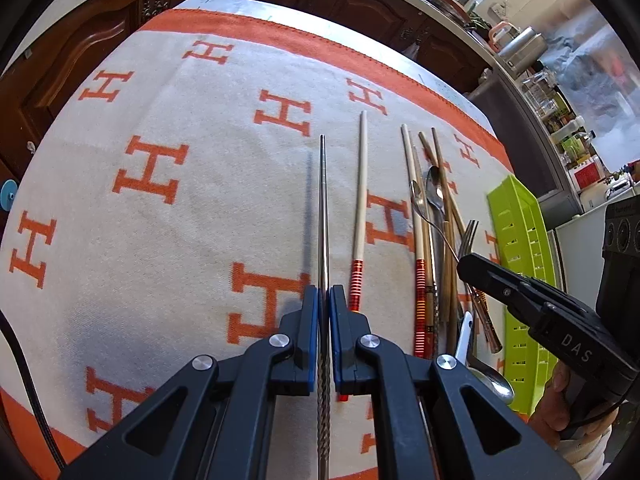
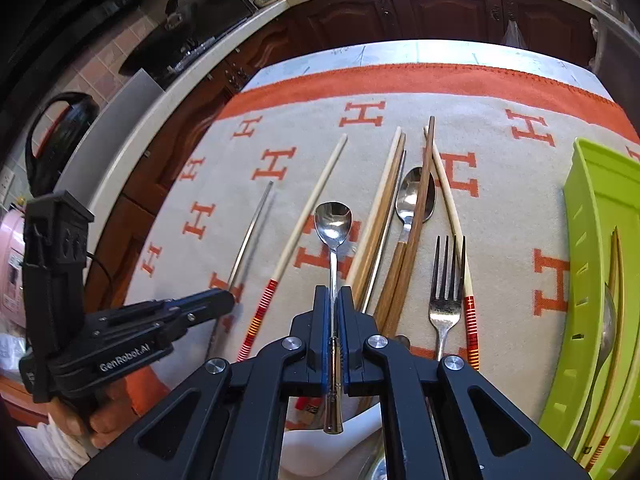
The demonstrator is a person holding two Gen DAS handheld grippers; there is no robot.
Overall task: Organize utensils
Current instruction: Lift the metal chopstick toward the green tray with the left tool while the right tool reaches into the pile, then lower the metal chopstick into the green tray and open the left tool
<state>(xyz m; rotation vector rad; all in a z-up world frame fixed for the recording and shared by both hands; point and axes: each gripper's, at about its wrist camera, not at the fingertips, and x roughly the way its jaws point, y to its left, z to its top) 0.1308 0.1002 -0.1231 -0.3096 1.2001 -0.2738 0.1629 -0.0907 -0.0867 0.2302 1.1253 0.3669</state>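
Note:
My left gripper (image 1: pixel 324 292) is shut on a thin metal chopstick (image 1: pixel 323 200), which runs straight ahead over the blanket. In the right wrist view my right gripper (image 2: pixel 333 292) is shut on the handle of a small steel spoon (image 2: pixel 333 220), bowl forward and lifted above the pile. The pile holds wooden chopsticks (image 2: pixel 404 264), a second spoon (image 2: pixel 414 196), a fork (image 2: pixel 446 280) and cream chopsticks with red-banded ends (image 2: pixel 308 212). The right gripper (image 1: pixel 464 266) also shows at the right of the left wrist view, over the pile.
A lime green slotted tray (image 2: pixel 588 208) lies at the right edge of the table with a spoon and chopsticks inside. A white ceramic spoon (image 2: pixel 320 444) lies under my right gripper. An orange-and-cream blanket (image 1: pixel 180 200) covers the table. Dark wooden cabinets stand beyond.

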